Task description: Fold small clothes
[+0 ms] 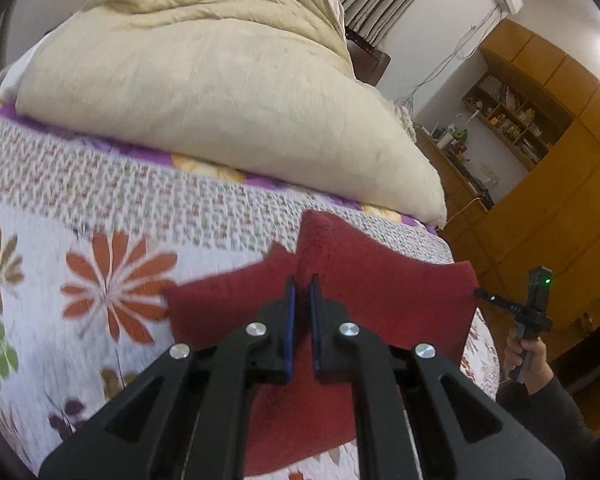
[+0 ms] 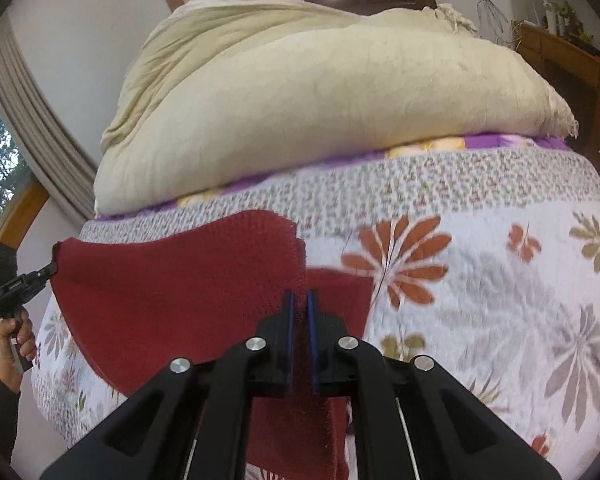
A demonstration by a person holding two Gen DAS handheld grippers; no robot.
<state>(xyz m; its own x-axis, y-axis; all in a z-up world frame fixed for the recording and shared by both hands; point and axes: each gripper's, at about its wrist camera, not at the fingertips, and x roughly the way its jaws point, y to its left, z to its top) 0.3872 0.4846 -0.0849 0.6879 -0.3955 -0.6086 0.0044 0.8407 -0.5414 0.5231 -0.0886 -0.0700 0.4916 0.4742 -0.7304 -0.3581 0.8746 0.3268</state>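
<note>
A dark red knit cloth [image 1: 384, 280] hangs stretched above the flowered bedspread [image 1: 100, 216], lifted by two corners. In the left wrist view my left gripper [image 1: 302, 285] is shut on one upper corner, with red fabric pinched between its blue pads. My right gripper [image 1: 477, 291], held by a hand, grips the other corner at the far right. In the right wrist view the red cloth [image 2: 160, 292] spreads leftward from my right gripper [image 2: 299, 301], which is shut on its edge. The left gripper [image 2: 55, 265] pinches the far left corner. The cloth's lower part droops onto the bedspread [image 2: 480, 280].
A big cream duvet [image 1: 200, 80] [image 2: 320, 100] is heaped on the bed behind the cloth. A wooden wardrobe [image 1: 560, 208] and a bookshelf [image 1: 512, 120] stand beyond the bed's right edge. A window with curtains [image 2: 32, 112] lies to the left.
</note>
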